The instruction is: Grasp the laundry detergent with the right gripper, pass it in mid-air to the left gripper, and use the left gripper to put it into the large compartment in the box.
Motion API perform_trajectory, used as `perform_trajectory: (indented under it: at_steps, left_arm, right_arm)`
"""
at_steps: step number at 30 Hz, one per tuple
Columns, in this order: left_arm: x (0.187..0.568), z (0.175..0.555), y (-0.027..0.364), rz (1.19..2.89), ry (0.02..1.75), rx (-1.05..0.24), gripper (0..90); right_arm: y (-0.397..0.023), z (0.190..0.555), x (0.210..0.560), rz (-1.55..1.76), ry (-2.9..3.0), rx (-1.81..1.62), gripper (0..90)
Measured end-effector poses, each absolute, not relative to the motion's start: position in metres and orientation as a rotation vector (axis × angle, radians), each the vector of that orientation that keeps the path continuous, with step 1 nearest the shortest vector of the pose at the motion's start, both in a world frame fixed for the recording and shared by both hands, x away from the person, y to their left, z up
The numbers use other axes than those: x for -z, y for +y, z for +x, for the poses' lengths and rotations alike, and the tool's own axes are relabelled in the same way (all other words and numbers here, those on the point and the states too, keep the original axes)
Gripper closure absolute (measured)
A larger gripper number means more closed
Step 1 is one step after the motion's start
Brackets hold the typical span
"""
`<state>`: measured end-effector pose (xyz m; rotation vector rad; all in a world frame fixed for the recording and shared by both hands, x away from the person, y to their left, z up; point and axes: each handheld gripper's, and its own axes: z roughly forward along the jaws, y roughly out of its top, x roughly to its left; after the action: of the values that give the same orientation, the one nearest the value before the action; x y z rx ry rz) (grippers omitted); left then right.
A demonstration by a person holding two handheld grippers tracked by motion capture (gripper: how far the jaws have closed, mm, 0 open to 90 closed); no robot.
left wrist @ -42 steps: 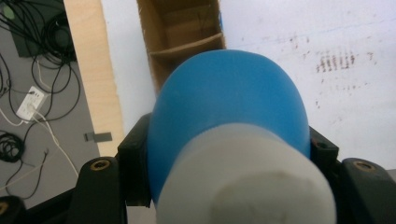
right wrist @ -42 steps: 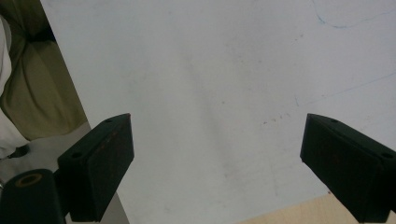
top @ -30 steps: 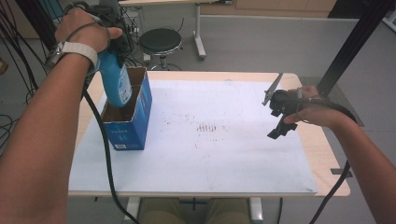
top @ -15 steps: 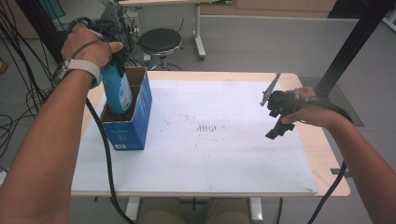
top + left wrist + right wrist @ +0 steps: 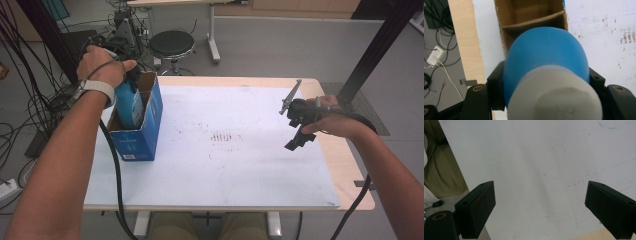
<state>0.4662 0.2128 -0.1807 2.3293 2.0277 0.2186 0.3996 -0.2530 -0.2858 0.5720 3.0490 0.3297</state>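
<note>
One blue bottle (image 5: 129, 102), white-capped, clamped in left gripper (image 5: 544, 82), partly inside open blue carton (image 5: 142, 135). Right gripper (image 5: 300, 127), jaws apart, well right of carton, above white sheet (image 5: 225, 165).

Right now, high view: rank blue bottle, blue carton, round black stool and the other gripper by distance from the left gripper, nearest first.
1. blue bottle: clamped in the left gripper, partly down in the carton.
2. blue carton: directly below, at the table's left edge.
3. round black stool: on the floor beyond the table.
4. right gripper: far across, table's right side.
</note>
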Motion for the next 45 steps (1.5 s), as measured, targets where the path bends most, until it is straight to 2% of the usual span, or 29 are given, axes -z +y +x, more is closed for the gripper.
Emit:
perform_trajectory:
  at_steps: [45]
  left_arm:
    - [0.256,0.466,0.218,2.356,1.993,-0.284,37.3]
  right_arm:
    - [-0.257,0.398,0.299,0.616,3.060,-0.332,9.4]
